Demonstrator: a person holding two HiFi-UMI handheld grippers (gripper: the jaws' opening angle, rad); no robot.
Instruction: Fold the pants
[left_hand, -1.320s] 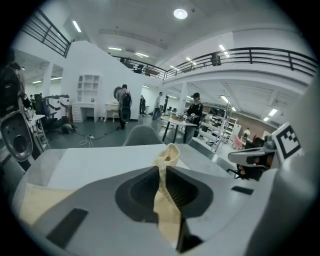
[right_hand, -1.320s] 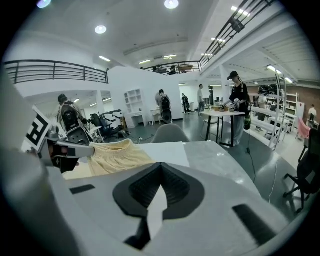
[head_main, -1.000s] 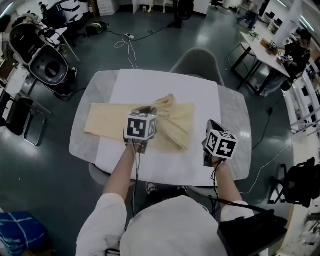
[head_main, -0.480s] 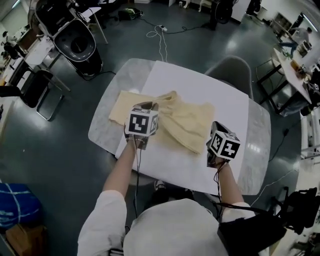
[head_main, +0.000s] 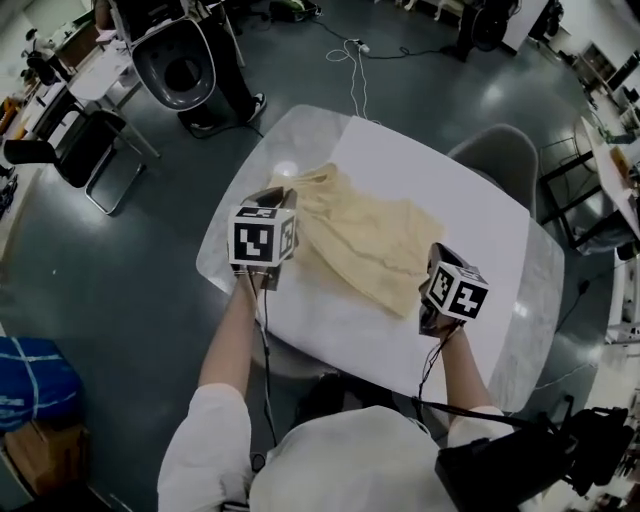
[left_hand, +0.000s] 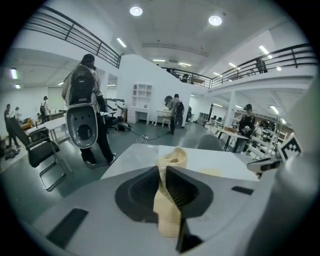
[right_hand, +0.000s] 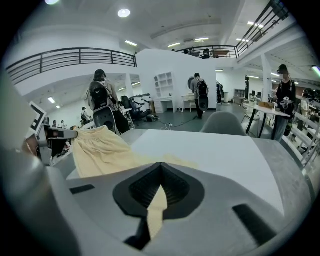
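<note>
Left gripper (left_hand: 165, 172): a bunched edge of the cream pants (head_main: 365, 240) is being pinched tight between its jaws. Right gripper (right_hand: 160, 175): another edge of the same pants is being clamped likewise. Pants are being held stretched between both grippers, mostly lying on the white table (head_main: 500, 235).

Head view steeply above table (head_main: 530, 300); gripper views low, close, sharing pants (head_main: 370, 245).

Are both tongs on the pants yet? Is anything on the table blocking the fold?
Nothing visible blocks it. The left tongs and right tongs are each shut on an edge of the pants, and the white sheet holds only the pants.
</note>
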